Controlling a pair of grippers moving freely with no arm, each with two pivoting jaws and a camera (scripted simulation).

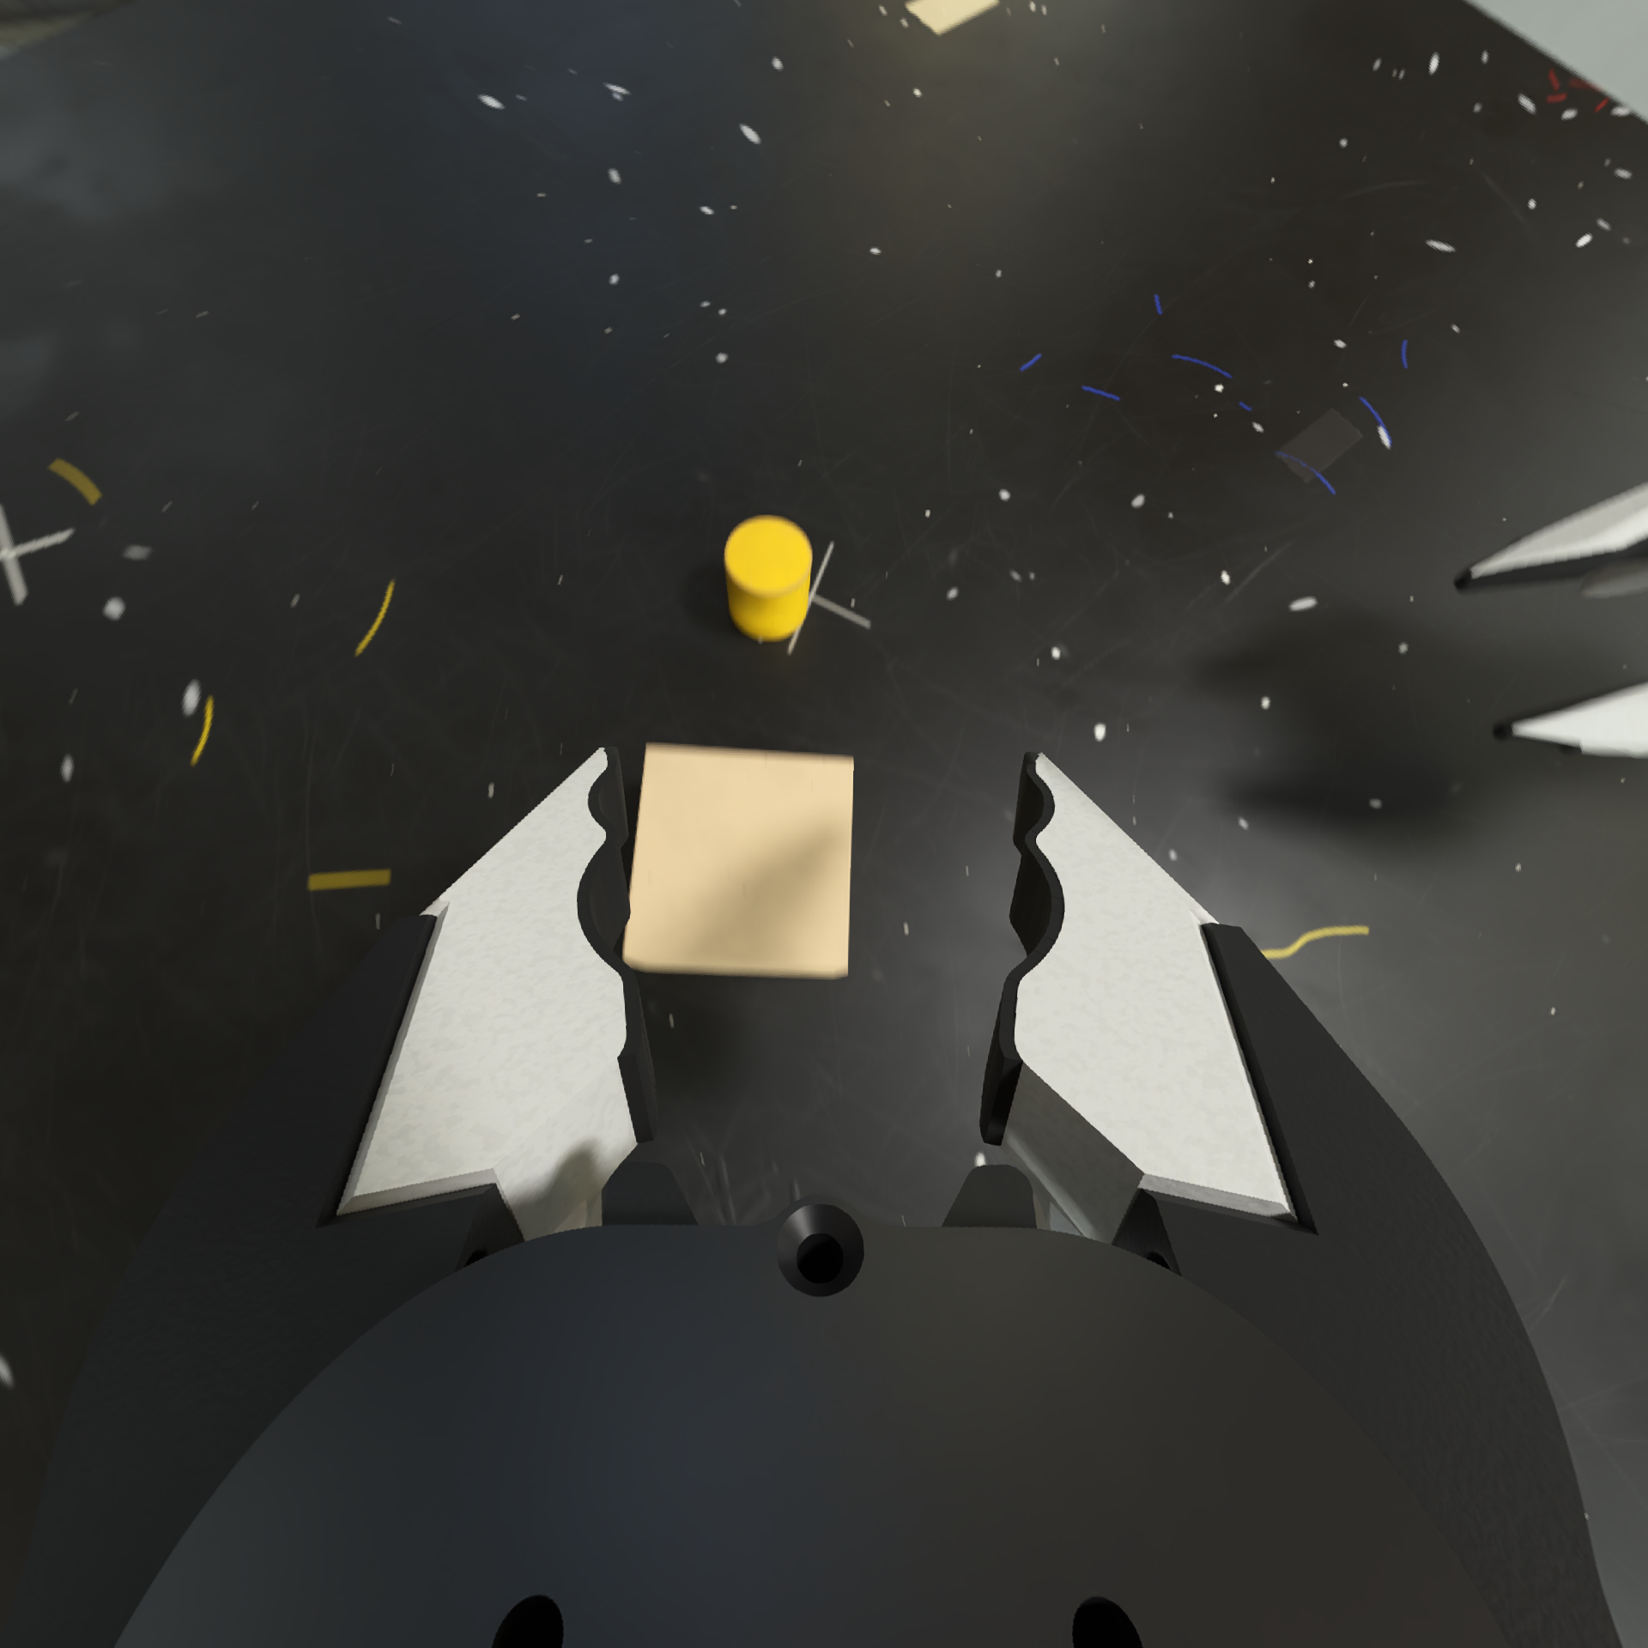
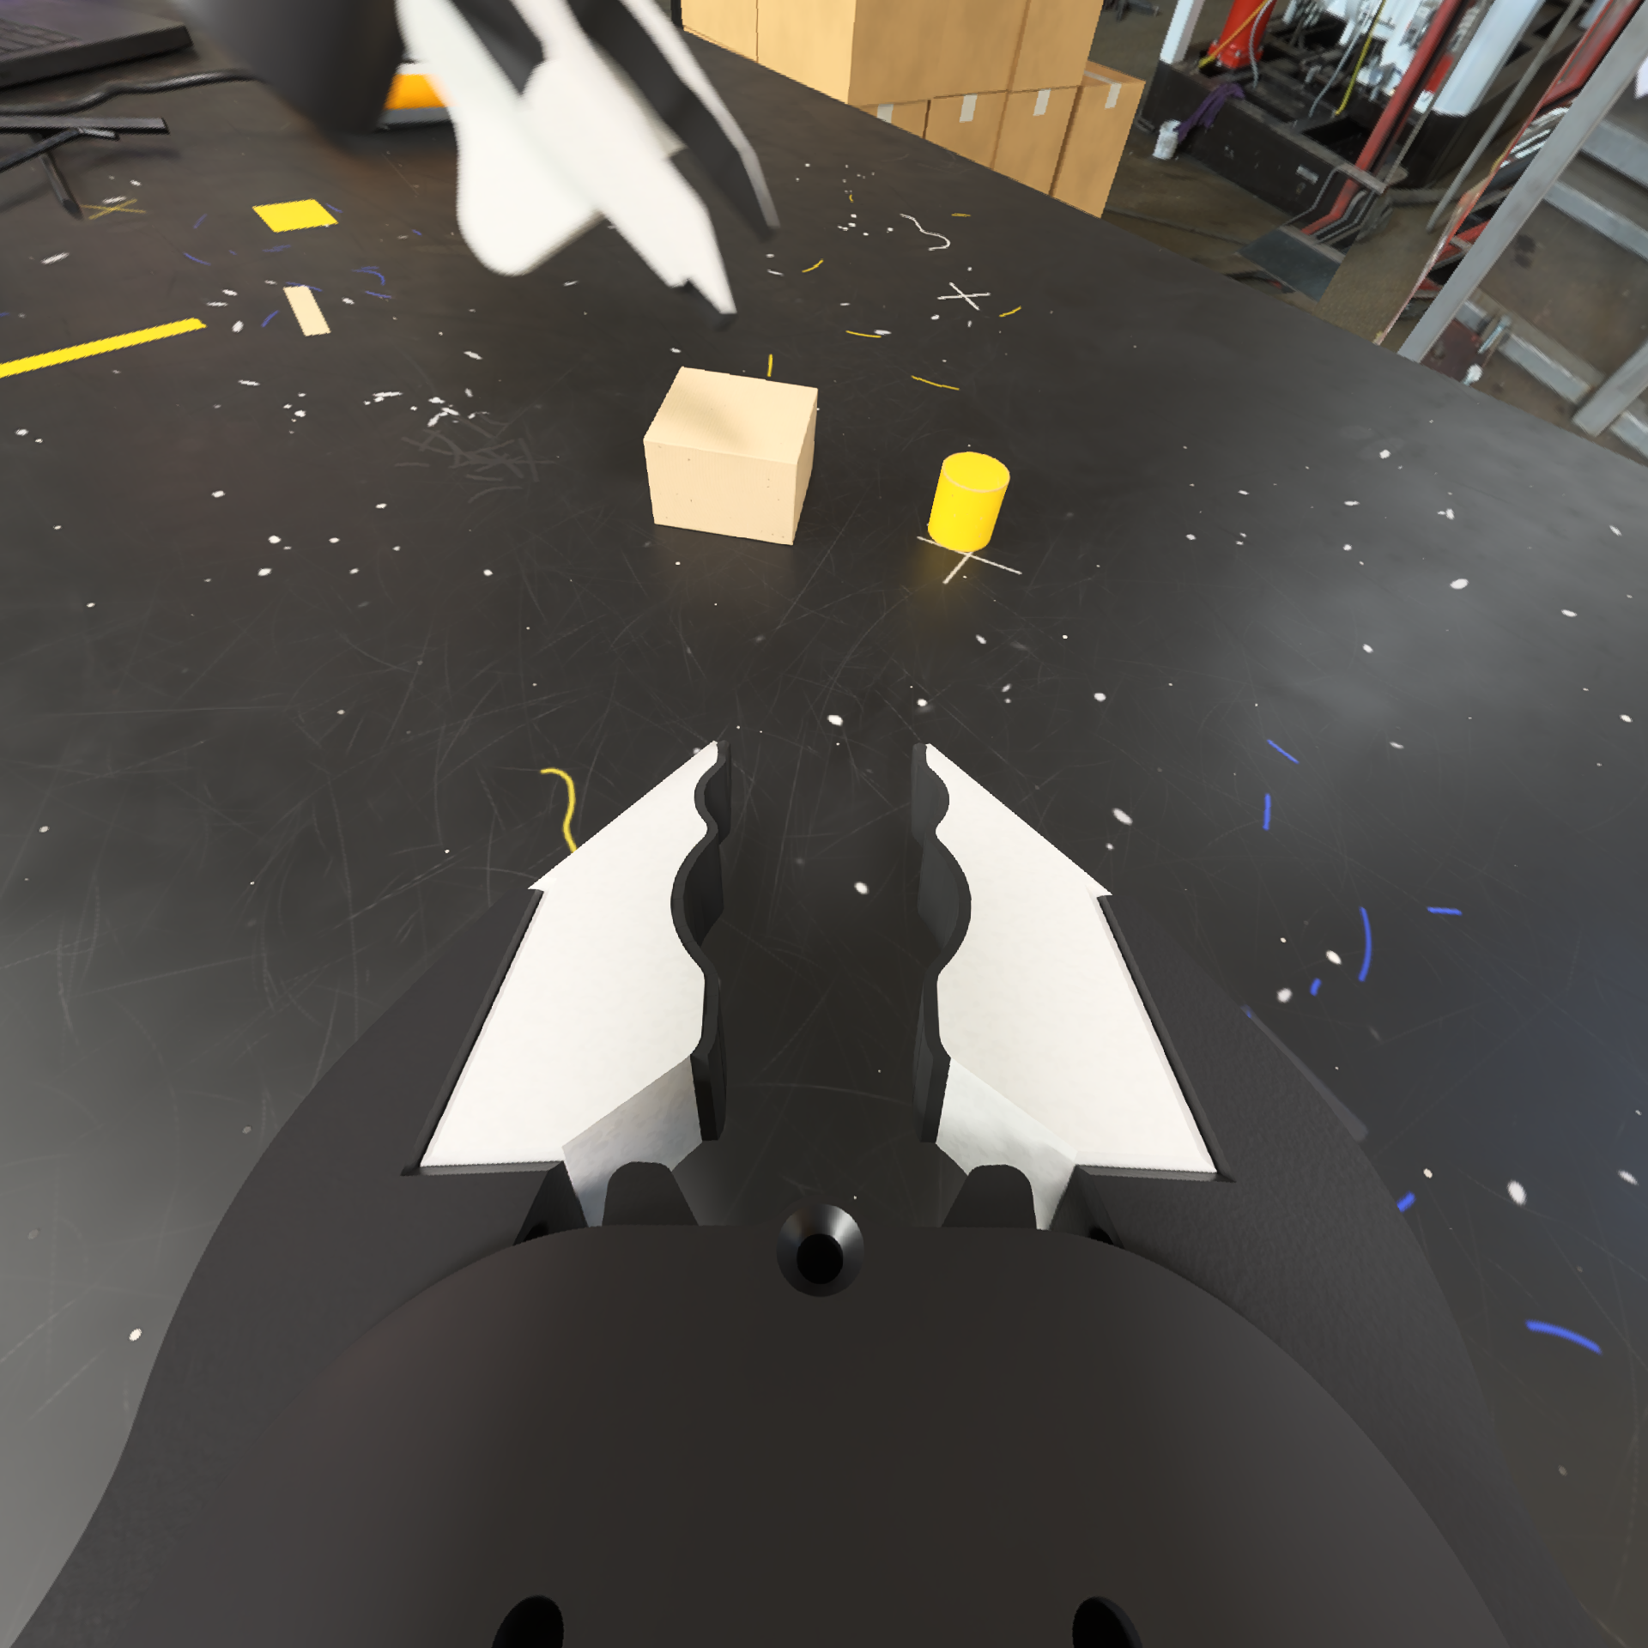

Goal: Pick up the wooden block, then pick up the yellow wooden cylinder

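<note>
In the left wrist view, the left hand-held gripper hangs above the black, paint-flecked bench with its fingers spread wide. The wooden block lies below, between them and closer to the left finger; whether that finger touches it cannot be told. The yellow wooden cylinder stands upright just beyond the block, beside a white cross mark. The right hand-held gripper pokes in at the right edge.

In the right wrist view, the right hand-held gripper is low over the bench, fingers apart and holding nothing. The block sits well ahead, the cylinder near it to the right. The left hand-held gripper hovers blurred above the block. Cardboard boxes stand past the bench's far edge.
</note>
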